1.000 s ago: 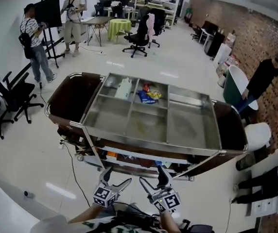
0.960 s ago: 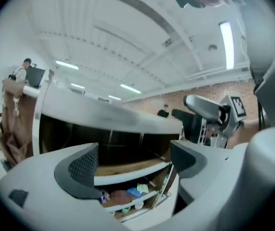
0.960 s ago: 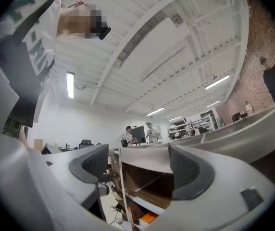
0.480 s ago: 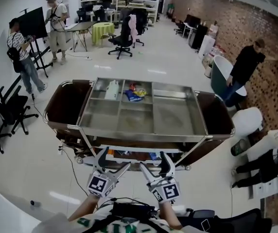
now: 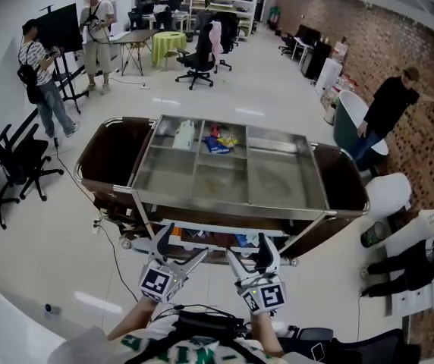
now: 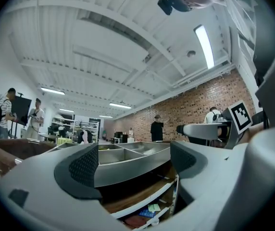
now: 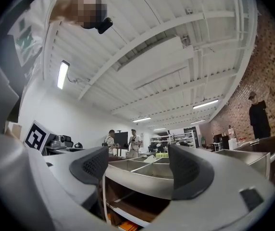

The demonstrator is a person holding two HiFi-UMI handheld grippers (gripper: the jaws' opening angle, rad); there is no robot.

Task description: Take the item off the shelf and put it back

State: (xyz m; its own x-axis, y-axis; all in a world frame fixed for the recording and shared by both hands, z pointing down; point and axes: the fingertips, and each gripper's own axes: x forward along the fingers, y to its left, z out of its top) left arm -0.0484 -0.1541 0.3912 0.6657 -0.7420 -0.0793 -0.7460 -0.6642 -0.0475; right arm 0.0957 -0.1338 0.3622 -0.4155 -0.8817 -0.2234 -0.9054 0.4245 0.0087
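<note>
Now that both are raised to cart (image 5: 232, 203) level, left gripper (image 5: 183, 246) and right gripper (image 5: 249, 250) held parted, empty — lower shelf (image 5: 202, 239) faced, nothing yet taken.

Cart (image 5: 224, 212), standing on a pale floor (image 5: 42, 256).
Top: steel tray (image 5: 281, 184) divided into compartments, with a brown bin (image 5: 109, 156) at each end.
Tray contents: white bottle (image 5: 189, 136) in the far-left compartment; blue, yellow and red packets (image 5: 221, 143) in the compartment just beside it (heaped together, number unclear).
Lower shelf (image 5: 202, 233): small coloured goods, among them an orange item (image 5: 175, 242) and a blue item (image 5: 243, 241), mostly hidden beneath the tray.
Floor: black cable (image 5: 113, 273) trailing from the cart's near-left corner.
</note>
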